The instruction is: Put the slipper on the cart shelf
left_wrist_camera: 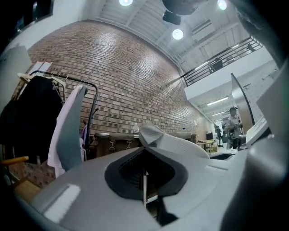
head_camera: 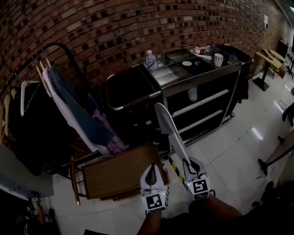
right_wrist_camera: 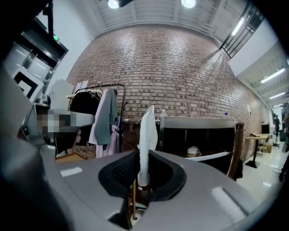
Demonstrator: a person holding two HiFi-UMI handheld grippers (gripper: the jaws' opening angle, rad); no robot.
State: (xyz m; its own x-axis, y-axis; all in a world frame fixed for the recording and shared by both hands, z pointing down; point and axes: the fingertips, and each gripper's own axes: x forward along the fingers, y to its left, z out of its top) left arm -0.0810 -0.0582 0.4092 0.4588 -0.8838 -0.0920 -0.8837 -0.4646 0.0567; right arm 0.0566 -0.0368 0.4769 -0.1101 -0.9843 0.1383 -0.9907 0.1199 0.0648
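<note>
Slipper [head_camera: 169, 131] clamped edge-on in right gripper [head_camera: 188, 162], near cart [head_camera: 202, 78].

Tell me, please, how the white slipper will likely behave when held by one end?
The slipper is probably light and stiff: it stands straight out from the right tool without drooping. Pinched at one thin end only, it may pivot or slip.

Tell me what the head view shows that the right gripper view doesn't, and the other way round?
Only the head view: both grippers from above, the left gripper shut and empty, and a white cup on top of the cart. Only the right gripper view: ceiling lights, and the jaws of the right gripper pinching the slipper edge-on. Both: the slipper, brick wall, hanging clothes and cart.
</note>
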